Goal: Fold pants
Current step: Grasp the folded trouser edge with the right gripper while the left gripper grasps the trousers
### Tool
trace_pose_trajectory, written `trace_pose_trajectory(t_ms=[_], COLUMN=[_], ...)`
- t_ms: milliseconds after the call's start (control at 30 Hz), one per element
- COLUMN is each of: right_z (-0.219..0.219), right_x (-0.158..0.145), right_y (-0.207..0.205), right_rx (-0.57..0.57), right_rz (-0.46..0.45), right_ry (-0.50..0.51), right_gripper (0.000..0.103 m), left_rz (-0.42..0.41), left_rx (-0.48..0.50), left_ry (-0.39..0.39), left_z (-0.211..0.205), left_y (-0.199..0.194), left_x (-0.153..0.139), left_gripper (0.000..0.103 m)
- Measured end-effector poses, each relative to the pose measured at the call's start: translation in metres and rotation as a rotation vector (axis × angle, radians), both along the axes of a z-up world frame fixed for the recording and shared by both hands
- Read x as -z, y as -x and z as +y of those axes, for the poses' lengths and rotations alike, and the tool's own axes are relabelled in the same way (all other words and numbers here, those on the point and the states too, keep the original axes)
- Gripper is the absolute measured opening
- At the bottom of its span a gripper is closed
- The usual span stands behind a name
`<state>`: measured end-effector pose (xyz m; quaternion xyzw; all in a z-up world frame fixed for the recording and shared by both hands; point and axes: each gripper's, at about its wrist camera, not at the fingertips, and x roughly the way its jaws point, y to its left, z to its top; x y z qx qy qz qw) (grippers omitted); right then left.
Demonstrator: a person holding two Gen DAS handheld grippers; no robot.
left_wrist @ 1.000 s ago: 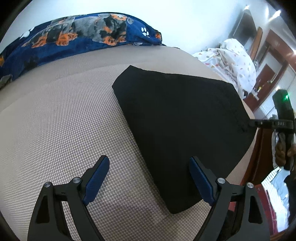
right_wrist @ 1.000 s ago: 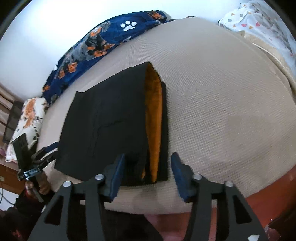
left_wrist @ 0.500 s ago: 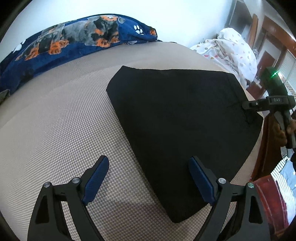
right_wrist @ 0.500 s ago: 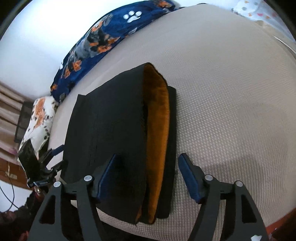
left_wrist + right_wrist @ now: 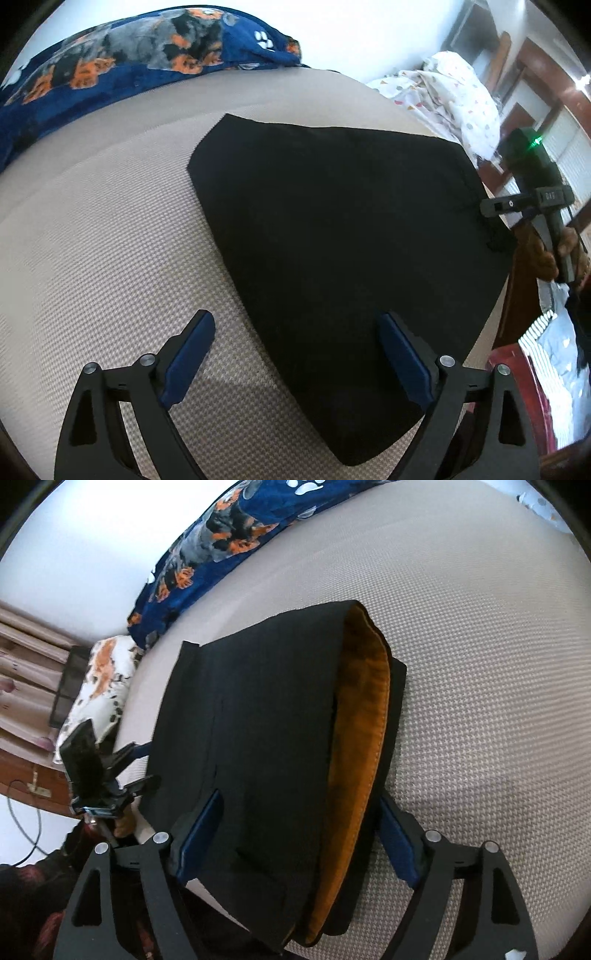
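Right gripper (image 5: 299,834) was opening astride folded pants (image 5: 266,716), letting go; left gripper (image 5: 295,354) hovered spread, empty.

A small white marking, reading roughly "DX5" or "OX5", stands on the black crossbar of the right gripper (image 5: 532,206), seen at the edge of the left wrist view; its characters are too blurred to settle. A green indicator light glows on the top of that same gripper's body. White paw-print signs stand on the blue blanket (image 5: 236,535) in both views. No other lettering, brand or number can be read.
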<state>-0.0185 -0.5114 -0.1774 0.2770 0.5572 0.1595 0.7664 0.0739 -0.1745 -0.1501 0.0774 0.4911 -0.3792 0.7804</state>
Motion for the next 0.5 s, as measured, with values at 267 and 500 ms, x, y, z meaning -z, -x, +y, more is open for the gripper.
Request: trace_pose_trajectory(t_ms=[267,500], right_z=[-0.012,-0.013], right_x=[0.008,0.014], right_y=[0.001,0.011], right_rx=[-0.007,0.008], right_rz=[-0.013,-0.072], right_ry=[-0.159,-0.278], right_gripper=[0.080,0.080], left_rz=[0.106,0.264], left_rx=[0.120,0.110], left_ry=[0.110,0.261], left_z=[-0.008,0.006], left_y=[-0.010,-0.030], left_x=[0.001,0.005], left_gripper=[0.091,0.091])
